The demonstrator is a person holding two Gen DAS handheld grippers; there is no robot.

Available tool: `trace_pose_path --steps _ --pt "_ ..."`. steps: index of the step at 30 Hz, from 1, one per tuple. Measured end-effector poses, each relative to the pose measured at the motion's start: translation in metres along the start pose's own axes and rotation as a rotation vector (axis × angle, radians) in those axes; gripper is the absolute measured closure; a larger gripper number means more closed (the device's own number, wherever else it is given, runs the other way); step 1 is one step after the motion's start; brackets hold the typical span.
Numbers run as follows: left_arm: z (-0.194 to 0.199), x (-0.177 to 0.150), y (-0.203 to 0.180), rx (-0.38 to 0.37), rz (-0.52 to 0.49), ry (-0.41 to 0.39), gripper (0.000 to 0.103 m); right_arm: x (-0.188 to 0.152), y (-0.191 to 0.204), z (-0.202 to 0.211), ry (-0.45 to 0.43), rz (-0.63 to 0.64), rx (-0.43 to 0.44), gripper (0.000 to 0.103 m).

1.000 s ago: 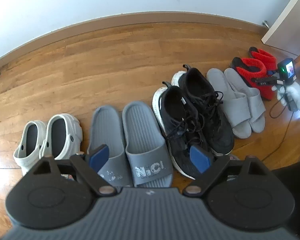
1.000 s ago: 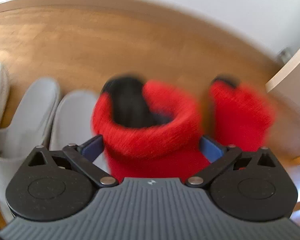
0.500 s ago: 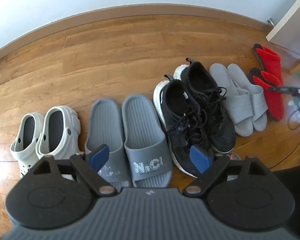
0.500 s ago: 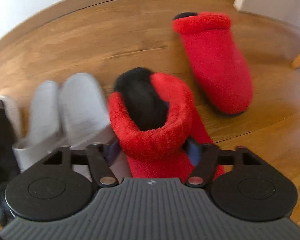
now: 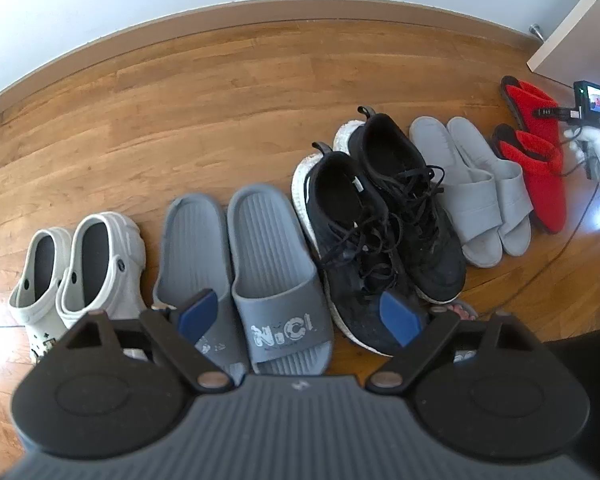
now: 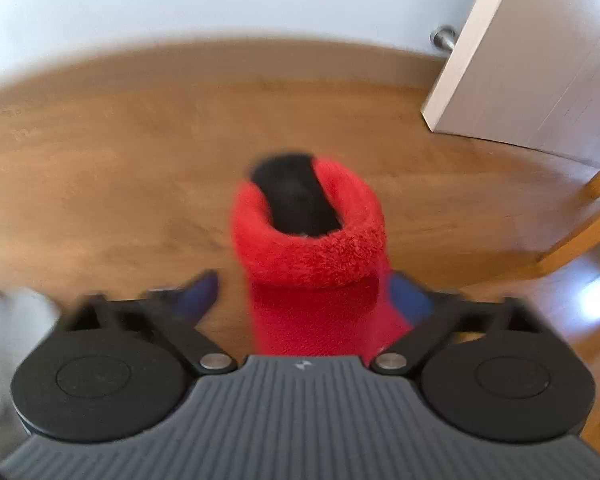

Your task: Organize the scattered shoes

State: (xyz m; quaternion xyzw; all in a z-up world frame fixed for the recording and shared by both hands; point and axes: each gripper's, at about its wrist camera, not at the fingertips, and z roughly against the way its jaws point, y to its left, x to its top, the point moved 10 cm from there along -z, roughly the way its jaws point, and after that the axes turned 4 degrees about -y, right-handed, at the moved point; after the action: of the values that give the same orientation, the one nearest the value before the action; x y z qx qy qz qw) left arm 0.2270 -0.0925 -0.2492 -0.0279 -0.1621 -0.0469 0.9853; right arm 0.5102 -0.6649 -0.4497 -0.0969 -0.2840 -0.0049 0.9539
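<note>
Right gripper [image 6: 304,296] over wood floor [image 6: 100,184], jaws closing, red fuzzy slipper [image 6: 312,248] between them; right pad seems against slipper, blur hides contact; white door [image 6: 540,80] at right.

Wooden plank floor [image 5: 220,92], glossy, with visible grain. Red slippers [image 5: 540,168]: fluffy fleece cloth, matt. Dark grey slides [image 5: 276,264]: ribbed moulded rubber, matt. Black sneakers [image 5: 380,216]: knit cloth, cord laces. White clogs [image 5: 100,264]: smooth plastic.
</note>
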Motion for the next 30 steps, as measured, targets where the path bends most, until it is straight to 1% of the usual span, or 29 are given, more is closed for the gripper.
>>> trace_pose_path --steps 2,3,6,9,11,13,14,15,16,18,19,20,23,24,26,28,30 --pt "0.004 0.002 0.001 -0.005 -0.001 -0.015 0.015 -0.003 -0.013 0.008 -0.012 -0.063 0.032 0.063" --pt "0.007 0.003 0.002 -0.003 0.0 -0.027 0.015 -0.01 -0.018 0.013 -0.007 -0.049 0.037 0.064" --pt "0.012 0.002 0.01 0.015 0.008 -0.037 0.015 -0.043 -0.034 0.034 0.036 -0.015 0.061 0.065" --pt "0.016 -0.002 0.015 0.021 0.012 -0.036 0.015 -0.073 -0.045 0.049 0.072 -0.051 0.096 0.065" --pt "0.019 -0.003 0.016 0.025 0.01 -0.039 0.015 -0.092 -0.045 0.056 0.091 -0.077 0.129 0.065" --pt "0.027 0.002 0.013 0.027 0.004 -0.058 0.015 -0.103 -0.042 0.062 0.11 -0.118 0.157 0.057" --pt "0.034 0.004 0.013 0.027 0.001 -0.071 0.015 -0.106 -0.04 0.069 0.112 -0.136 0.154 0.05" --pt "0.042 0.007 0.012 0.029 -0.001 -0.087 0.015 -0.107 -0.039 0.08 0.108 -0.15 0.133 0.044" --pt "0.051 0.01 0.012 0.033 -0.002 -0.105 0.015 -0.107 -0.037 0.089 0.1 -0.165 0.119 0.043" --pt "0.073 0.017 0.012 0.043 -0.004 -0.154 0.014 -0.1 -0.03 0.117 0.071 -0.213 0.123 0.04" --pt "0.089 0.02 0.012 0.05 -0.002 -0.188 0.012 -0.096 -0.026 0.133 0.055 -0.239 0.129 0.038" --pt "0.103 0.022 0.013 0.055 0.001 -0.213 0.01 -0.09 -0.017 0.156 0.039 -0.26 0.142 0.034" --pt "0.141 0.022 0.02 0.078 0.018 -0.28 0.007 -0.06 0.017 0.225 -0.005 -0.283 0.199 0.027" --pt "0.153 0.02 0.025 0.094 0.027 -0.295 0.007 -0.049 0.028 0.245 -0.015 -0.293 0.222 0.024" --pt "0.17 0.012 0.038 0.14 0.053 -0.312 0.007 -0.024 0.054 0.291 -0.03 -0.302 0.268 0.023" --pt "0.184 0.001 0.055 0.194 0.093 -0.313 0.007 0.006 0.084 0.342 -0.027 -0.263 0.313 0.023" --pt "0.192 -0.01 0.07 0.208 0.144 -0.312 0.007 0.034 0.111 0.387 -0.038 -0.224 0.346 0.022"
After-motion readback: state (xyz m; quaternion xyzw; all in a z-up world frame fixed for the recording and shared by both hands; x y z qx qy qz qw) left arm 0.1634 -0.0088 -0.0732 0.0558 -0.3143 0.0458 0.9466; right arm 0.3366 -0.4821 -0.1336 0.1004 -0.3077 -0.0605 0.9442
